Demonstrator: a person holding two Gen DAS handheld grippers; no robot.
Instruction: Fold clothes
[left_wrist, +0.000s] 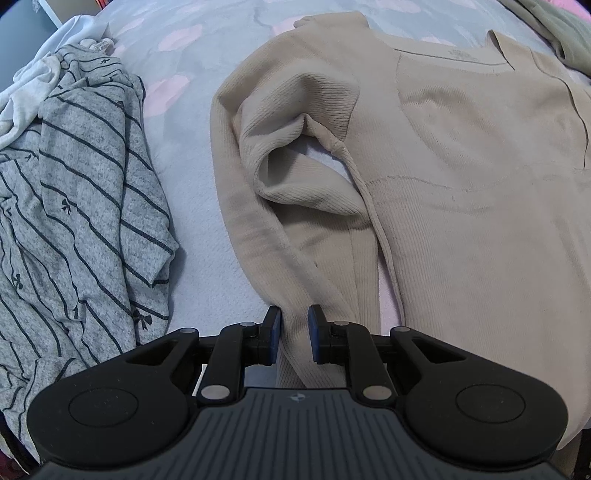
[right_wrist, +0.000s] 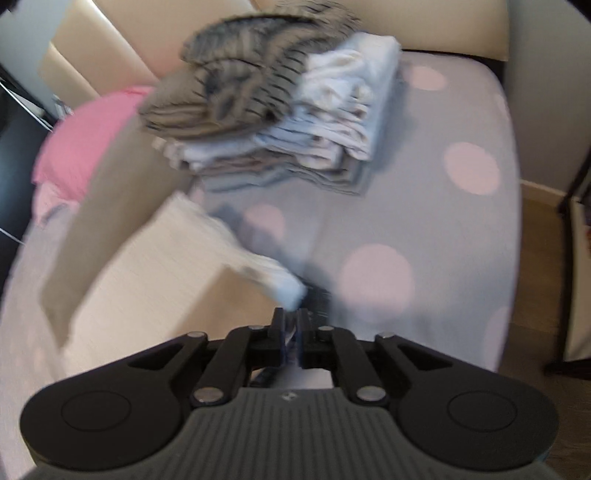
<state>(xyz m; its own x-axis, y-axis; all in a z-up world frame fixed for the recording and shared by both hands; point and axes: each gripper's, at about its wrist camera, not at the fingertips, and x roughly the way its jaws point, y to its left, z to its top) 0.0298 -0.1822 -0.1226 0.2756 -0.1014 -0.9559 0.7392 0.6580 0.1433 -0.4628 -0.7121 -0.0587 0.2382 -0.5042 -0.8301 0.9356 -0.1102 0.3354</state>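
While the beige ribbed knit sweater is lying flat on the dotted bed, the left gripper jaws are pinching its soft, limp sleeve; the right gripper jaws, narrowly parted, are straddling a cuff.

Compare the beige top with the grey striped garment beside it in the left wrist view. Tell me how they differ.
The beige top is plain, finely ribbed fabric; the grey striped garment is heathered grey with dark stripes and small bow prints. The beige top lies spread fairly flat, one sleeve bunched, while the grey striped garment sits crumpled in a heap. The left gripper has the beige top's sleeve between its fingers; nothing touches the grey striped garment. Both lie on the spotted bed sheet.
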